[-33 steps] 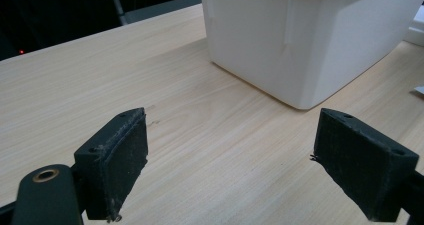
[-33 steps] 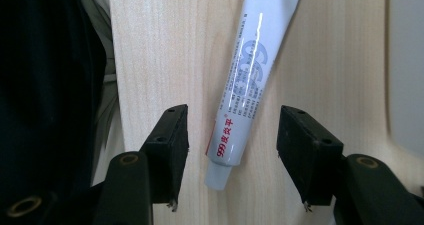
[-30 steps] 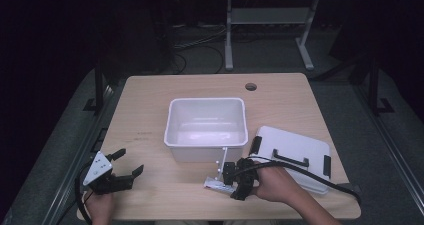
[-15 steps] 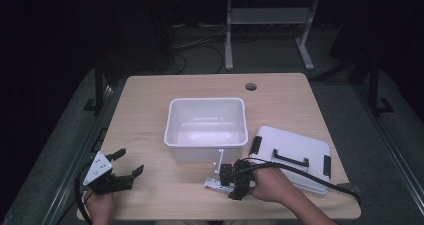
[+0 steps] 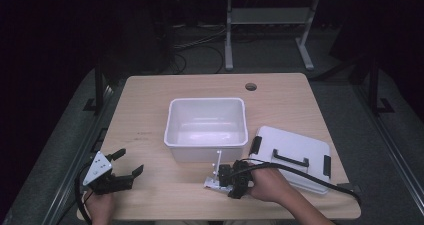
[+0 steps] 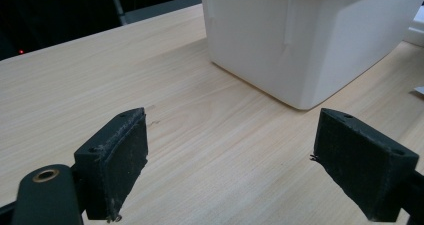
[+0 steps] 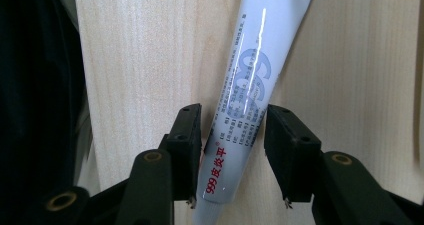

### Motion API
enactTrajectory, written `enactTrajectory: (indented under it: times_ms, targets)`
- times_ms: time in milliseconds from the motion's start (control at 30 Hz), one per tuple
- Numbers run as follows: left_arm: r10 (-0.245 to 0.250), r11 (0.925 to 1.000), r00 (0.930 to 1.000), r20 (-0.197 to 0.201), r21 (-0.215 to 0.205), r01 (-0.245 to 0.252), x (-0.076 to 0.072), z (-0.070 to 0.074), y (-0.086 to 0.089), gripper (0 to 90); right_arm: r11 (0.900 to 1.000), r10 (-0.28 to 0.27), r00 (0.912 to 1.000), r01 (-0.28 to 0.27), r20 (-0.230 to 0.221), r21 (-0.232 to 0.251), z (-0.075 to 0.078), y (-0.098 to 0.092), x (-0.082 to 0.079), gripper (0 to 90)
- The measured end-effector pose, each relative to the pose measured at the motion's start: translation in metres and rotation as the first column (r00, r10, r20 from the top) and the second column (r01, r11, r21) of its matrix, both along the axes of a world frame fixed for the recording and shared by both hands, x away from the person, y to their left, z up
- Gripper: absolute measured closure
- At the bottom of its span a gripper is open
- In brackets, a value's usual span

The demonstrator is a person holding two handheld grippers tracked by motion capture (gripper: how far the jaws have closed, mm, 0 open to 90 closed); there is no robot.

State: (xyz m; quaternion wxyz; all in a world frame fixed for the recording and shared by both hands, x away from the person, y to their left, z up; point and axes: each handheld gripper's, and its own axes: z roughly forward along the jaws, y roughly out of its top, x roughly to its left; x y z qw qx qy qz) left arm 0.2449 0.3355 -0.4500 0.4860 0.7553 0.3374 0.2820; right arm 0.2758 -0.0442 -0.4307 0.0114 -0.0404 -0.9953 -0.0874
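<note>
A white ointment tube (image 7: 245, 100) with red and blue print lies on the wooden table (image 5: 150, 110) in front of the white bin (image 5: 206, 101). My right gripper (image 7: 234, 135) has it between its jaws, which have just been closing; both pads now meet the tube's sides. From above, the right gripper (image 5: 227, 177) sits low at the tube (image 5: 214, 172), near the table's front edge. My left gripper (image 5: 129, 162) rests at the front left corner, open with nothing between its pads (image 6: 120, 165). The left gripper (image 6: 232, 155) faces the bin's wall (image 6: 300, 45).
The bin's white lid (image 5: 295, 152), with a black handle and black clasps, lies flat to the right of the bin, close behind my right hand. A cable hole (image 5: 251, 86) is in the far table edge. Dark floor with stands and cables surrounds the table.
The right gripper has edged left along the front edge and its jaws have narrowed around the tube. The left gripper has stayed where it was.
</note>
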Motion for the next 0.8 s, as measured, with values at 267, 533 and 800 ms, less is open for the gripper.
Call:
enactTrajectory:
  times_ms: [267,533,800]
  targets:
    - [0.000,1.0000,1.0000,0.002,-0.002,0.000,-0.0001,0.0001,0.0002,13.5,1.000,0.001,0.9999,-0.001,0.012,-0.003,-0.0018,0.0007,0.0005,65.8]
    - [-0.001,1.0000,1.0000,0.002,-0.001,0.001,-0.0001,0.0002,0.0002,13.5,1.000,0.011,0.9998,-0.011,0.016,-0.006,-0.0029,0.0009,0.0009,66.9]
    - [-0.001,1.0000,1.0000,0.002,-0.001,0.001,0.0000,0.0003,0.0002,13.5,1.000,0.014,0.9997,-0.014,0.020,-0.008,-0.0041,0.0015,0.0008,67.0]
